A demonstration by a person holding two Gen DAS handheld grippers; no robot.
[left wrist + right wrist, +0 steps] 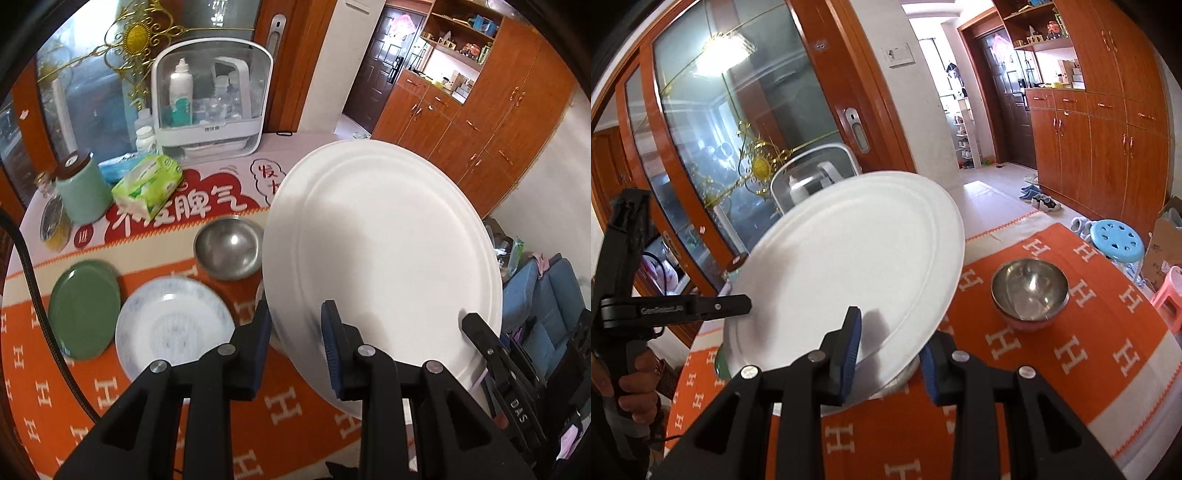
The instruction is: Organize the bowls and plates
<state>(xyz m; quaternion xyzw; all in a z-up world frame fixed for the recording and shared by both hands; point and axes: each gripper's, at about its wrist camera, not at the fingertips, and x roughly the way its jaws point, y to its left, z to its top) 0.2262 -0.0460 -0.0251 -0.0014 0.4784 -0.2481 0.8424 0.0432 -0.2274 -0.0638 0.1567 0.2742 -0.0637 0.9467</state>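
A large white plate (pixel 384 258) hangs tilted above the orange tablecloth, gripped from two sides. My left gripper (pixel 295 317) is shut on its near rim, one blue pad over and one under. The right gripper (pixel 476 328) bites the rim further right. In the right wrist view the same white plate (pixel 849 266) sits with its edge pinched by my right gripper (pixel 890 343), and the left gripper (pixel 738 301) clamps its left edge. On the table lie a steel bowl (pixel 229 247), a patterned white plate (pixel 173 325) and a green plate (pixel 83 310).
At the table's back stand a clear storage box (pixel 210 99), a tissue pack (pixel 147 184) and a green jar (pixel 83 192). A steel bowl (pixel 1030 291) sits on the cloth to the right. Beyond the table edge are a blue stool (pixel 1117 238) and wooden cabinets (pixel 1100 147).
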